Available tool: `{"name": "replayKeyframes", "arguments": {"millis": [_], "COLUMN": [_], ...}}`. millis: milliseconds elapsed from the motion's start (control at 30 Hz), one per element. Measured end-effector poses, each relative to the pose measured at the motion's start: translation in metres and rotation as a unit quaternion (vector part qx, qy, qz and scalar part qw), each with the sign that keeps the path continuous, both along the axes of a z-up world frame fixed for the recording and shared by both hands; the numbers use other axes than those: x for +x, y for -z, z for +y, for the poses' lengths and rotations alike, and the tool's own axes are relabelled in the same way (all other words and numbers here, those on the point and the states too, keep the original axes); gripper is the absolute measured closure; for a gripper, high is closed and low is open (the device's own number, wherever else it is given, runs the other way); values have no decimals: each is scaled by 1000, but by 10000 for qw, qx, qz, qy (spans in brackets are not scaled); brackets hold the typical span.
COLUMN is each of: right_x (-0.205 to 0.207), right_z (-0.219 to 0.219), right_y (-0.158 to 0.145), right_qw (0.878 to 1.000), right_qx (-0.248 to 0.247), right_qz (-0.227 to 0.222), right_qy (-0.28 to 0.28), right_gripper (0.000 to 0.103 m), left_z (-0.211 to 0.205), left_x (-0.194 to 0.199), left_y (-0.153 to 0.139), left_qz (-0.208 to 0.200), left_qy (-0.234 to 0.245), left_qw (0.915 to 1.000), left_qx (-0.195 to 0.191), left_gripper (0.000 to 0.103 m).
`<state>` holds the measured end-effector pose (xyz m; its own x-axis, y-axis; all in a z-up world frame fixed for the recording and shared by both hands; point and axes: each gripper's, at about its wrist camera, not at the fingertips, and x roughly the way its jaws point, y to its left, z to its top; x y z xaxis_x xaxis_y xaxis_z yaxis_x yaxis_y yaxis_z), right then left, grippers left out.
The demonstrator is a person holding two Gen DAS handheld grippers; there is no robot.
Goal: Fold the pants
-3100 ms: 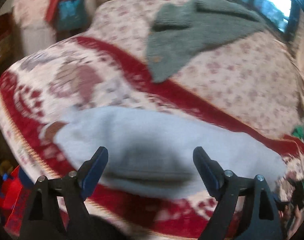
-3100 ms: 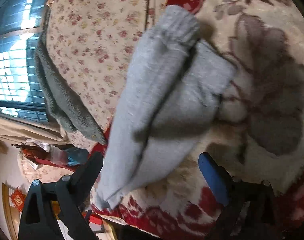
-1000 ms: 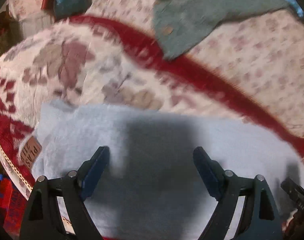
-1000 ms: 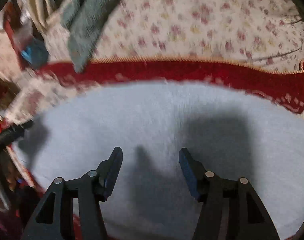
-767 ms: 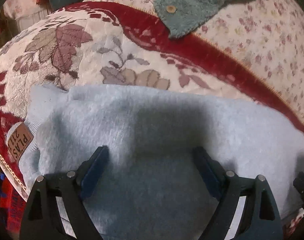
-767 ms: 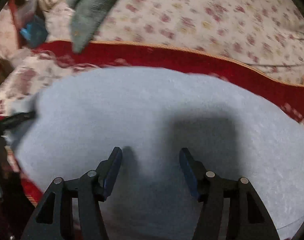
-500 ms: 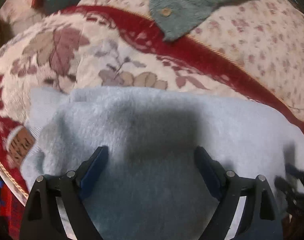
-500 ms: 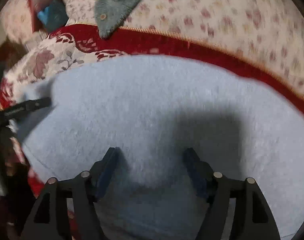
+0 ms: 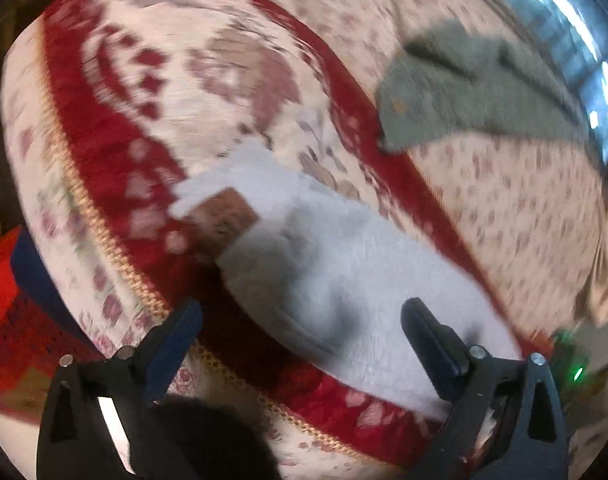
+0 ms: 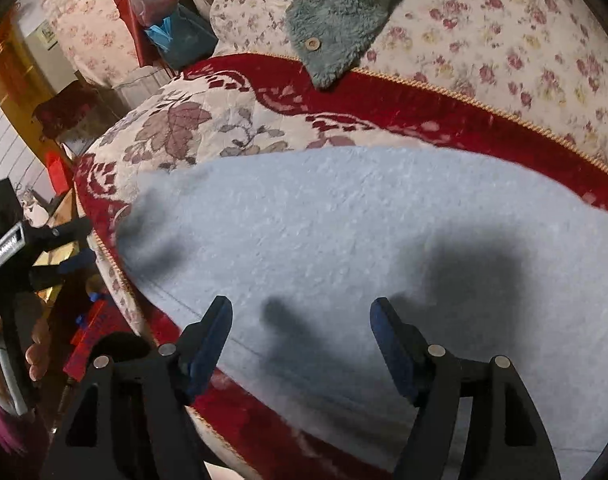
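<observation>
My left claw (image 9: 300,330) is spreading wide, right claw (image 10: 300,330) gaping, both empty over the soft, light fleece pants (image 10: 343,240) lying folded on the sofa cushion (image 10: 208,120); I'd pinch the 9 o'clock end.

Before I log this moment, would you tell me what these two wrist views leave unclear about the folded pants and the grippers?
- Brown label on the light blue pants: motion blur in the left wrist view makes its lettering unreadable.
- Pants' right end: cut off by the right wrist view's edge.
- Left gripper, jaws opening: blur hides whether its pads touch the cloth.
- Right gripper: open; contact with the cloth is unclear.
</observation>
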<state>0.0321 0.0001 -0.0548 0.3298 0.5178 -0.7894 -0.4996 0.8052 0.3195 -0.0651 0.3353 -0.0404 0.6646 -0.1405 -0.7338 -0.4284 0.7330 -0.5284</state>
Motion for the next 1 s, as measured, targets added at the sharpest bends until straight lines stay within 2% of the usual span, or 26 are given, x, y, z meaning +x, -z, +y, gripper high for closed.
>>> {"name": "replayKeyframes", "arguments": {"millis": [100,233,500,567,700,733,800,833,867,933,1000], "right_x": [-4,-4,3,6,8,8,7,6,4,3,5], "right_z": [2,4,-8,-9,-10,-10,-11,-13,-15,-18,-17], "right_y": [1,4,13,15,17,18,17,15,12,9,15], "right_qw": [10000,10000,9998,9998,9998,9998,9998,9997,9994,9986,9972], "right_qx": [62,-19,-7,25,85,91,141,165,212,160,-248], "right_qz": [30,-18,151,172,154,121,6,-55,-186,-415,-614], "right_qy": [-45,-75,85,111,132,132,160,183,217,282,338], "right_gripper": [27,27,27,27,27,27,27,27,27,27,27], "left_z": [12,23,25,26,24,20,13,13,13,14,11], "left_x": [6,14,32,36,53,61,67,68,68,67,67], "left_y": [16,40,82,83,82,80,76,76,76,74,68], "left_qz": [145,-95,-387,-534,-867,-839,-704,-585,-456,-410,-361], "left_qy": [-162,-552,-977,-1065,-861,-767,-611,-590,-608,-516,-461], "left_qw": [9986,9910,9798,9787,9710,9748,9826,9852,9876,9888,9914], "left_qx": [-472,-1215,-1700,-1674,-2055,-1919,-1609,-1499,-1373,-1340,-1173], "left_gripper": [0,0,0,0,0,2,26,57,74,74,75]}}
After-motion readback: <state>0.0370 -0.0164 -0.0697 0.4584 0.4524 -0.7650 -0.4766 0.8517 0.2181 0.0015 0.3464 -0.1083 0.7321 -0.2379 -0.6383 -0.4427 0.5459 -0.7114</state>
